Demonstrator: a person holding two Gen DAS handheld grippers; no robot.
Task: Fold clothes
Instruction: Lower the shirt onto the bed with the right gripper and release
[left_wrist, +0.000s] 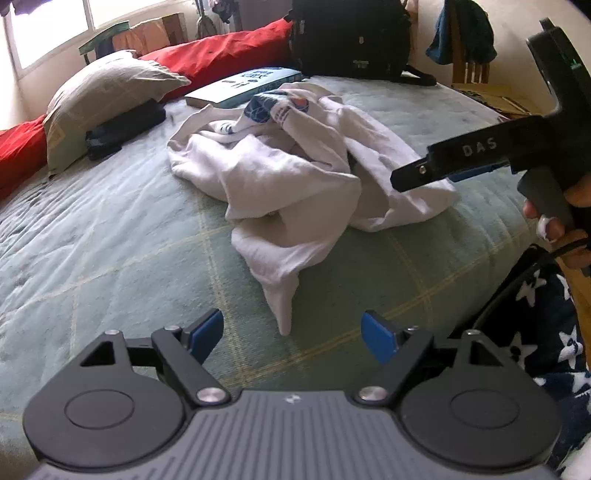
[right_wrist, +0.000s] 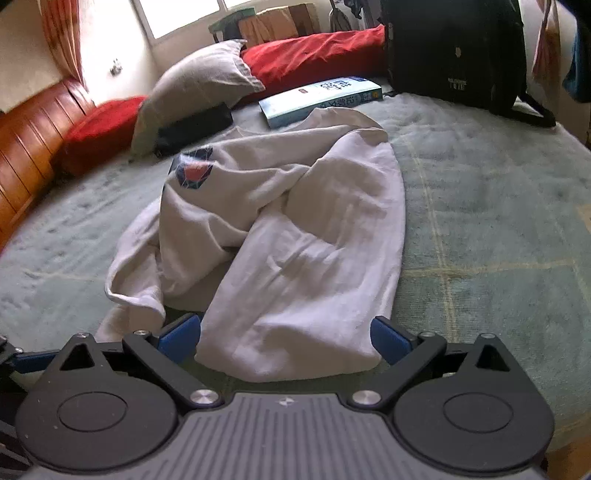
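A bed (left_wrist: 92, 236) covered with a pale green quilt fills both views, with a wooden headboard (right_wrist: 26, 136) along its far left end. A long red bolster (left_wrist: 221, 55) runs along the far edge of the bed, and a black backpack (right_wrist: 454, 51) stands at the far right corner. A grey pillow (left_wrist: 107, 96) leans against the bolster near the headboard end, lying partly over a dark folded item (left_wrist: 125, 127). A crumpled white T-shirt (left_wrist: 280, 173) lies in a loose heap in the middle of the bed, its blue and red print (right_wrist: 194, 171) turned up on the side toward the pillow, and one twisted end trails toward the near edge of the bed. A light blue book (right_wrist: 317, 99) lies flat between the T-shirt and the bolster. The left gripper (left_wrist: 291, 334) hovers with its jaws spread wide and nothing between them, the tip of the trailing cloth just ahead of it. The right gripper (right_wrist: 286, 338) also stands wide open, its blue pads (right_wrist: 181, 332) on either side of the T-shirt's near fold without pressing it. A hand (left_wrist: 569, 218) holds the right gripper's handle at the right of the left wrist view.
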